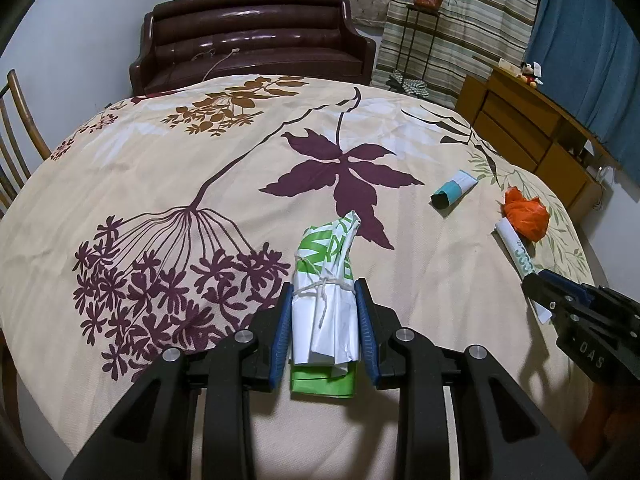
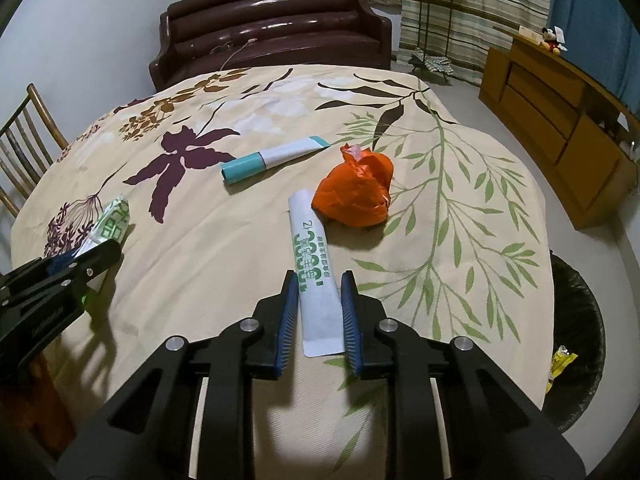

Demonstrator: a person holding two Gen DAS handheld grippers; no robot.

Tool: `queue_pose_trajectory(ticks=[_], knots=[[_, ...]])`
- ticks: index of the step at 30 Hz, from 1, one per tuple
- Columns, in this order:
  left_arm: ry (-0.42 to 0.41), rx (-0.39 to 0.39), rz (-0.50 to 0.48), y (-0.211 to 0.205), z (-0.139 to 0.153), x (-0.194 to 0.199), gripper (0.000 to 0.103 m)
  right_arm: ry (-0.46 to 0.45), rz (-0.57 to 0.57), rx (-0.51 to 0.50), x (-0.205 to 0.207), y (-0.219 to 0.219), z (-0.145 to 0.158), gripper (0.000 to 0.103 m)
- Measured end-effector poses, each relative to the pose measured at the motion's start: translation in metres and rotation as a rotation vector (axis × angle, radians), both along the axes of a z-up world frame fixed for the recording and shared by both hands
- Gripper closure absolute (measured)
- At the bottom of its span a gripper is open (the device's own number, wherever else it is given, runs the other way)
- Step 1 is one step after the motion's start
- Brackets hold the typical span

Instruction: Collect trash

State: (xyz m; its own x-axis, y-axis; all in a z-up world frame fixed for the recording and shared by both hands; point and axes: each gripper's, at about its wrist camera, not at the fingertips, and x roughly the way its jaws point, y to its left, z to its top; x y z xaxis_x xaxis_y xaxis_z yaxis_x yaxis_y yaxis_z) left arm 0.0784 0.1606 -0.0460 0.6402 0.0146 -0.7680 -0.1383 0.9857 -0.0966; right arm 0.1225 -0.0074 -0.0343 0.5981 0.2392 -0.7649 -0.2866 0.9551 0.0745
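Left gripper point(image 1: 323, 300) pinches the tied green-white bag point(image 1: 326, 280); right gripper point(image 2: 320, 300) jaws sit narrow around the white tube point(image 2: 314, 268), contact unclear.

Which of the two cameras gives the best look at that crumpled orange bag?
The right wrist view: there the orange bag lies near the middle of the picture, whole and large, just past the white tube. In the left wrist view the same bag is small and off at the right edge, beside the tube's far end.
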Motion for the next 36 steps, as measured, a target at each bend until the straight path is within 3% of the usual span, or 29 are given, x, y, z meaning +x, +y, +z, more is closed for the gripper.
queue_pose_trajectory(ticks=[19, 36], knots=[[-0.021, -0.008, -0.002, 0.003, 0.006, -0.009, 0.072, -0.034, -0.003, 0.027, -0.024, 0.002, 0.010, 0.083], [-0.103, -0.011, -0.079, -0.039, 0.028, -0.038, 0.072, -0.109, -0.078, 0.045, -0.057, -0.032, 0.032, 0.083]])
